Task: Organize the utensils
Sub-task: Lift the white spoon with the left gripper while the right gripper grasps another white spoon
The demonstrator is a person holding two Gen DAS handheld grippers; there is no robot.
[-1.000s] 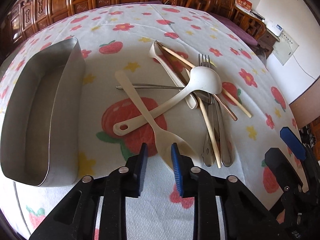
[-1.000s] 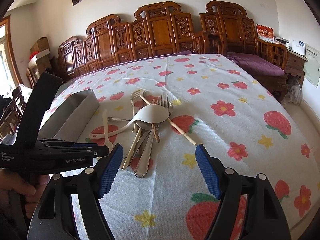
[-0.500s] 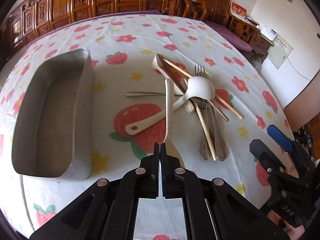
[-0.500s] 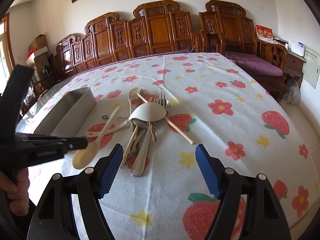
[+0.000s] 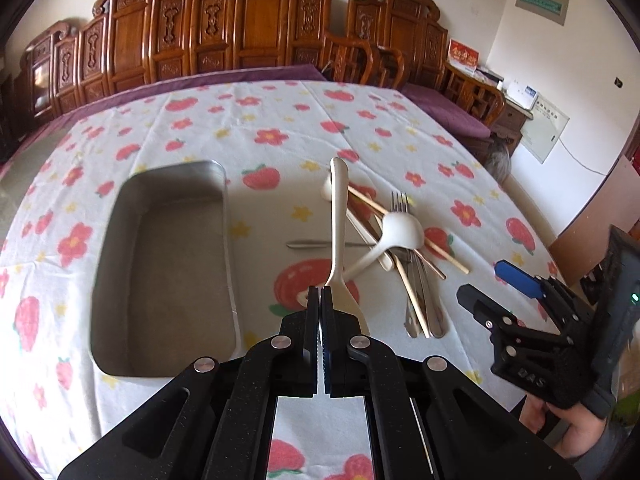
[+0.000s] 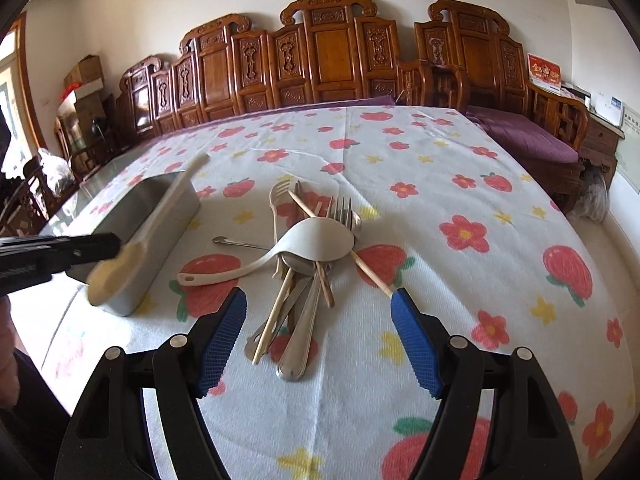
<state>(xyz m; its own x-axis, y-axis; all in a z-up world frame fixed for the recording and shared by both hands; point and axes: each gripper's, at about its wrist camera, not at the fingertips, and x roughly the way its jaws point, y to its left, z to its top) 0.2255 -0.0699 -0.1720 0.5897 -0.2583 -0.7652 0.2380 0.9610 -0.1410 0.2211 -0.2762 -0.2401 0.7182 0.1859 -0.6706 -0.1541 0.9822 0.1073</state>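
Nearest to us, the left gripper (image 5: 320, 312) is pressed together on the bowl end of the cream spoon (image 5: 338, 216), whose handle sticks up and away from the pads, clear of the bench (image 5: 280, 120). In the right wrist view the spoon (image 6: 148, 236) hangs in the air in front of the metal tray (image 6: 160, 232), tilted, with the left gripper (image 6: 114, 246) at its bowl. The right gripper (image 6: 320, 332) is spread wide and holds nothing; it hovers just short of the pile.

The step in hand, as we judge it, is to carry this spoon over to the tray and lay it inside. The pinch sits at one end, so the long handle can swing; we should move smoothly and keep the wrist steady. We should bring the spoon over the tray's (image 5: 224, 240) long axis, line the handle up with it, lower until the spoon is near the floor, then open. Releasing from high up risks a bounce against the steel wall.

Beyond, the pile is still on the bench: the white ladle (image 5: 394, 236) lies across the metal fork (image 5: 402, 206), the chopsticks (image 5: 412, 300) and other cutlery. A thin metal utensil (image 5: 308, 245) lies apart, between pile and tray. Our right gripper should stay off the ladle so as not to scatter what lies under it.
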